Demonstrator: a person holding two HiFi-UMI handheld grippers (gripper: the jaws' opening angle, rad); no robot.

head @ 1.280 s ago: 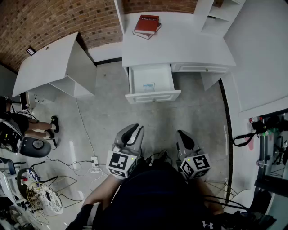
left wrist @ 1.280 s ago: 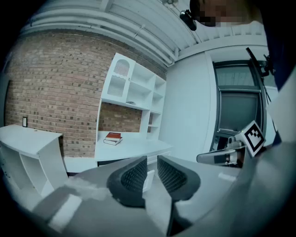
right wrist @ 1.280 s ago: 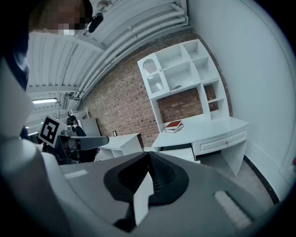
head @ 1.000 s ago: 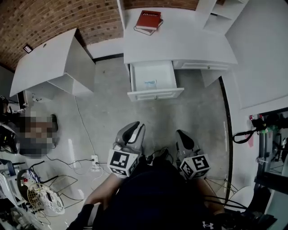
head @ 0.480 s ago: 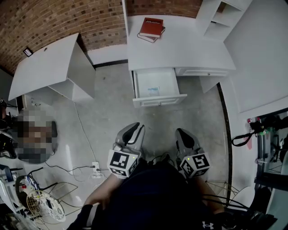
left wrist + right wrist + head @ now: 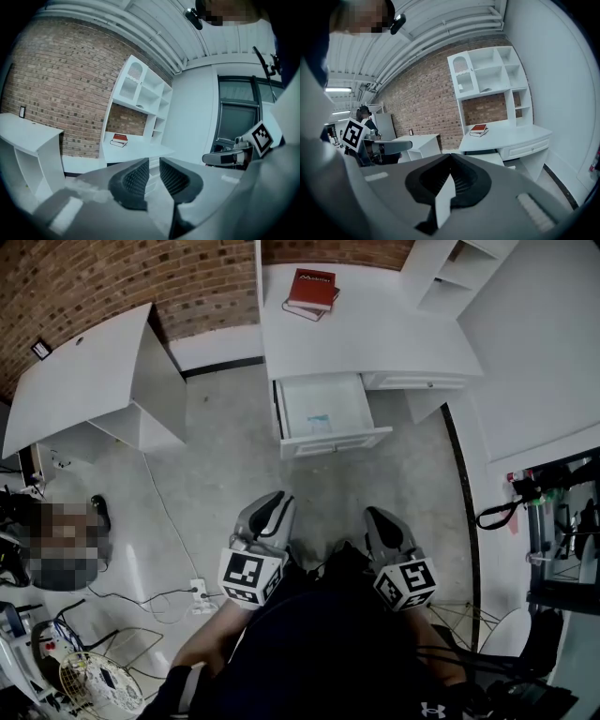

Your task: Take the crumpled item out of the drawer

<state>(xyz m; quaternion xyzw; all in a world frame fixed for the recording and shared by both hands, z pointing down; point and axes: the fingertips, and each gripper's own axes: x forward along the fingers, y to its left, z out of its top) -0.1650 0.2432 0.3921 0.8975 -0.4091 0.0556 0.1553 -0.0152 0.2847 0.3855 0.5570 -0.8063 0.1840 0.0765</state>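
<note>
Only my viewpoint has drifted since a second ago; the crumpled item [image 6: 317, 421] still lies near the front wall of the open drawer [image 6: 337, 441], under the left front edge of the desk [image 6: 375, 343]. On the left gripper [image 6: 271, 509] I see the jaws slightly parted with nothing between them. The right gripper [image 6: 382, 521] is clenched on nothing.

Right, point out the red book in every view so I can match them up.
Head view: red book, top centre, on the white desk beyond the open drawer.
Left gripper view: red book, left of centre, on the desk below the shelves.
Right gripper view: red book, right of centre, on the desk.
Shared landmark: the brick wall behind the desk.
</note>
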